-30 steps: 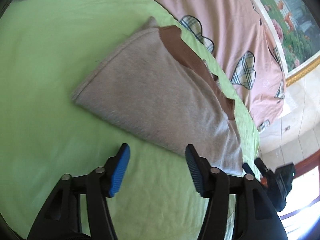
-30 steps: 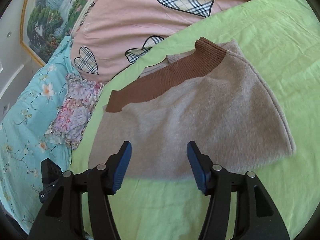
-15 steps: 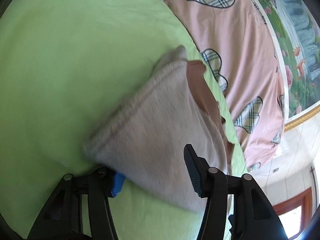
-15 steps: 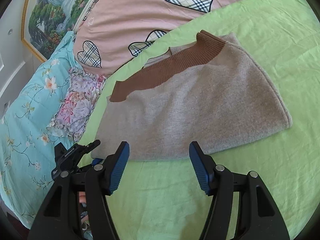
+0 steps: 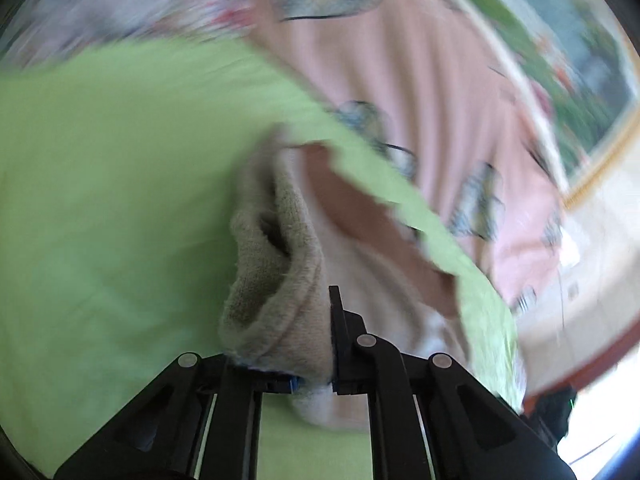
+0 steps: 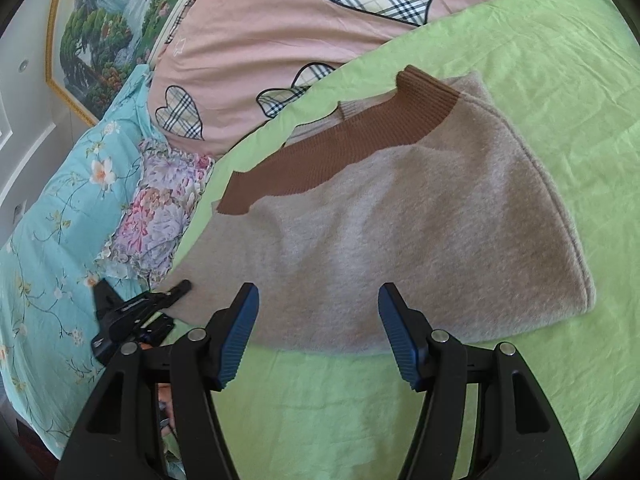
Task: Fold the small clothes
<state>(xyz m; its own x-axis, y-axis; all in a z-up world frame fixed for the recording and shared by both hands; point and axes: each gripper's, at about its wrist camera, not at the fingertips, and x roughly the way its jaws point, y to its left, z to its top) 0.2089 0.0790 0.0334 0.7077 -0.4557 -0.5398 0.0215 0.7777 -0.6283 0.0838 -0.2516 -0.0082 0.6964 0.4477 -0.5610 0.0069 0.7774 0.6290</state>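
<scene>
The left gripper [image 5: 316, 344] is closed on a bunched corner of the grey garment [image 5: 280, 280], the knit fabric being pinched between its black fingers and lifted into a rumpled fold; much of this view is smeared by blur. In the right wrist view, the same left gripper [image 6: 132, 308] is seen at the garment's left edge. The right gripper [image 6: 318, 336] is held wide apart, nothing being gripped, with its blue pads [image 6: 240, 332] poised just over the near hem of the grey garment [image 6: 400, 248]. The garment is spread flat on the green sheet [image 6: 540, 80], and its brown ribbed band [image 6: 340, 152] is turned toward the far side. Beyond the sheet, a pink cover with plaid hearts [image 6: 260, 40] is laid, and a floral pillow [image 6: 160, 208] and a turquoise flowered quilt [image 6: 52, 232] are seen at the left. A framed landscape painting [image 6: 104, 20] is hung on the wall behind.
</scene>
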